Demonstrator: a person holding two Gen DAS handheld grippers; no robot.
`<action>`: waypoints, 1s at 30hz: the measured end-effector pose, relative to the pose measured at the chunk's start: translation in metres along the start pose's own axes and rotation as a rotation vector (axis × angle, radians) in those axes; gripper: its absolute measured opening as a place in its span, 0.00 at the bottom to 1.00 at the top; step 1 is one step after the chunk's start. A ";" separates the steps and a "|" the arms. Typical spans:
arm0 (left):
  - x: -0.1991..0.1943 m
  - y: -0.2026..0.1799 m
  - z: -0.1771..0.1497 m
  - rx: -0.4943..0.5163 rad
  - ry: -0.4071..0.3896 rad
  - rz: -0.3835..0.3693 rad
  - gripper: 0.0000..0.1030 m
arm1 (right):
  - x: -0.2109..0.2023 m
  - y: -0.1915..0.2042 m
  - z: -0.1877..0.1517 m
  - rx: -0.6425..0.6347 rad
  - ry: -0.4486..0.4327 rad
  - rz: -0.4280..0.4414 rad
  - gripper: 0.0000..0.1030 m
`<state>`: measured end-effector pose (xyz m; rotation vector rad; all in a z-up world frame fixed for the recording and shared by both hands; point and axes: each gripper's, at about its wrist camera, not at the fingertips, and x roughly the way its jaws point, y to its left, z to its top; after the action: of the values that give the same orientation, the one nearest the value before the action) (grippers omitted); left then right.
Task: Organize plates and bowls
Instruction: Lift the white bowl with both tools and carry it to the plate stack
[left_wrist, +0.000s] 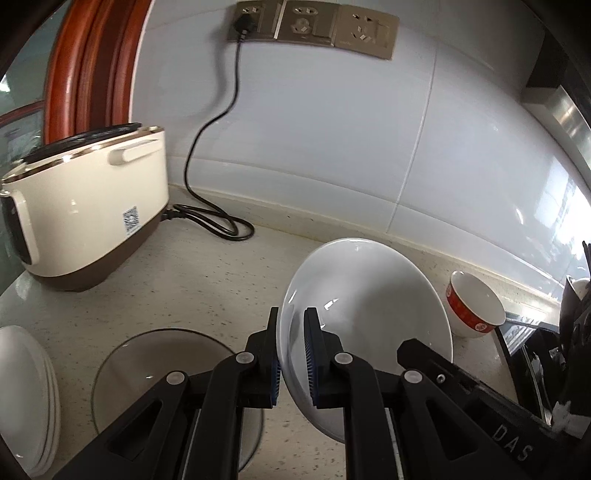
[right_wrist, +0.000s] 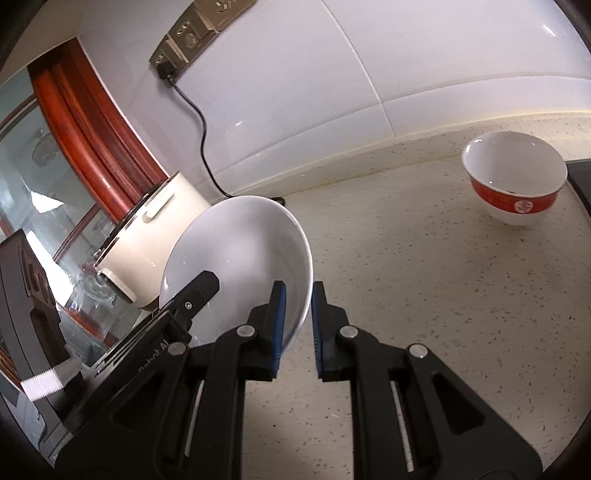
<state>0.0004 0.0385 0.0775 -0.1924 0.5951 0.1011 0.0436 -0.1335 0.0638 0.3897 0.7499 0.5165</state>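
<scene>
A white bowl (left_wrist: 369, 317) is held tilted above the counter. My left gripper (left_wrist: 291, 354) is shut on its left rim. My right gripper (right_wrist: 298, 325) straddles the opposite rim of the same white bowl (right_wrist: 240, 258), its jaws slightly apart around the wall. A red-banded white bowl (left_wrist: 474, 304) stands on the counter to the right, also in the right wrist view (right_wrist: 515, 177). A glass plate (left_wrist: 147, 369) lies on the counter below my left gripper. A stack of white plates (left_wrist: 26, 398) sits at the far left.
A cream rice cooker (left_wrist: 85, 214) stands at the back left, its black cord (left_wrist: 218, 147) running up to wall sockets (left_wrist: 314, 26). A black stovetop edge (left_wrist: 524, 354) lies at the right. A wooden door frame (right_wrist: 92, 133) stands left.
</scene>
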 end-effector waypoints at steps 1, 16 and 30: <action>-0.001 0.002 0.001 -0.006 -0.005 0.000 0.12 | 0.000 0.000 -0.001 -0.002 -0.002 0.005 0.16; -0.033 0.041 0.001 -0.089 -0.061 0.010 0.12 | 0.001 0.049 -0.017 -0.148 -0.004 0.087 0.16; -0.048 0.076 -0.004 -0.105 -0.022 0.047 0.12 | 0.008 0.073 -0.034 -0.224 0.044 0.104 0.17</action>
<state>-0.0526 0.1099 0.0899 -0.2791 0.5733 0.1804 0.0016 -0.0645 0.0734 0.2098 0.7075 0.7020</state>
